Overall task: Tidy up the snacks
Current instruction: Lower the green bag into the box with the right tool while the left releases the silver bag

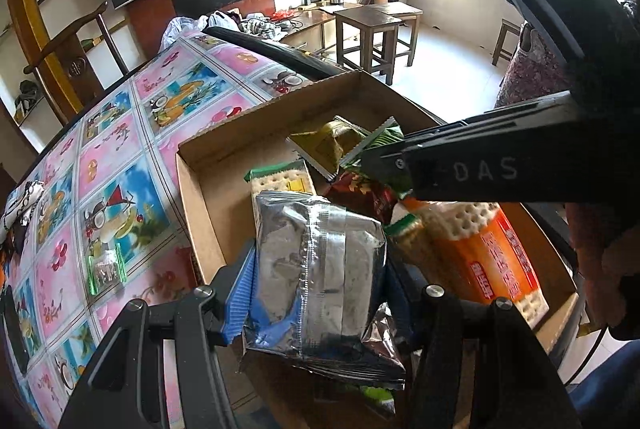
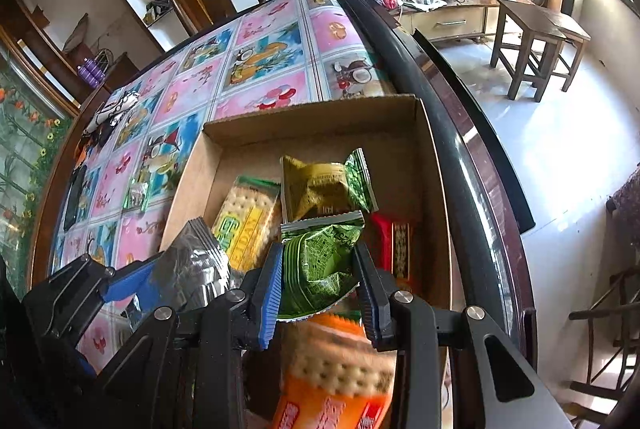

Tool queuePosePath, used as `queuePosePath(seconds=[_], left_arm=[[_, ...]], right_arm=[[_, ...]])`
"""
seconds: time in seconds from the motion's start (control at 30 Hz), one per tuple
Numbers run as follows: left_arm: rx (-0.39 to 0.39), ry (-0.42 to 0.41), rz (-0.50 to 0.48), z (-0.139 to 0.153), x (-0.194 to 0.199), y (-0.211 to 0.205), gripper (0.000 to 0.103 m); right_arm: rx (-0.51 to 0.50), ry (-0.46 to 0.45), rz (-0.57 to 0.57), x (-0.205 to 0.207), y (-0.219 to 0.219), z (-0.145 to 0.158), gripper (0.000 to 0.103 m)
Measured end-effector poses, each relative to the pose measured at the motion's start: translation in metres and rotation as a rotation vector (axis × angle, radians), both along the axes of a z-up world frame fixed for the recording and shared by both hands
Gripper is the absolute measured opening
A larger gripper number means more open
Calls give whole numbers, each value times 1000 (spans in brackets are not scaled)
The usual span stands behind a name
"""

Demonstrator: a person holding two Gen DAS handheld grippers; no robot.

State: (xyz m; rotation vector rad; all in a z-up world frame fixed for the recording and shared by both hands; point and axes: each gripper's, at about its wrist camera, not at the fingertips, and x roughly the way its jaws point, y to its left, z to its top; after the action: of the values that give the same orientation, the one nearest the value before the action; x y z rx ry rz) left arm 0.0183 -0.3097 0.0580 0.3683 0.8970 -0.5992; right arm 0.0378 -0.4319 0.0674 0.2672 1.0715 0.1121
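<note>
- We are in the loading step: both grippers carry a snack over the shallow brown cardboard box (image 2: 420, 133), which stands on the table with the colourful fruit-print cloth (image 1: 120, 157), at its edge nearest the dark rim.
- Our left gripper (image 1: 316, 269) is clenched on a silver foil snack packet (image 1: 320, 253), its blue pads pressing the packet's two sides, above the box's near left corner.
- Our right gripper (image 2: 318, 281) is clenched on a crumpled green snack wrapper (image 2: 320, 261), held above the middle of the box.
- The next move, as we judge it, calls for lowering each snack onto a bare patch of cardboard and letting go without disturbing what already lies there; the far end of the box looks the freest.
- Inside the box we see a green-and-yellow pack of crackers (image 2: 248, 221) along the left wall, an olive-gold foil pouch (image 2: 316, 185) just beside it, a red-wrapped bar (image 2: 394, 245) toward the right wall, and an orange pack of crackers (image 1: 480, 253) at the near end.
- One small green-edged clear sachet (image 1: 106, 269) lies on the cloth left of the box, apart from it, not yet collected.
</note>
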Motion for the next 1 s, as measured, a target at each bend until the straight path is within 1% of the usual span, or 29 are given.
queuePosePath(seconds=[0.33, 0.6, 1.0], left_arm=[[-1, -12, 36, -4, 14, -4, 57], [13, -33, 21, -3, 12, -8, 57], [19, -38, 15, -4, 10, -12, 58]], right_arm=[[-12, 0, 2, 22, 1, -4, 36], [-9, 4, -9, 23, -2, -6, 37], [2, 16, -37, 17, -7, -7, 38]])
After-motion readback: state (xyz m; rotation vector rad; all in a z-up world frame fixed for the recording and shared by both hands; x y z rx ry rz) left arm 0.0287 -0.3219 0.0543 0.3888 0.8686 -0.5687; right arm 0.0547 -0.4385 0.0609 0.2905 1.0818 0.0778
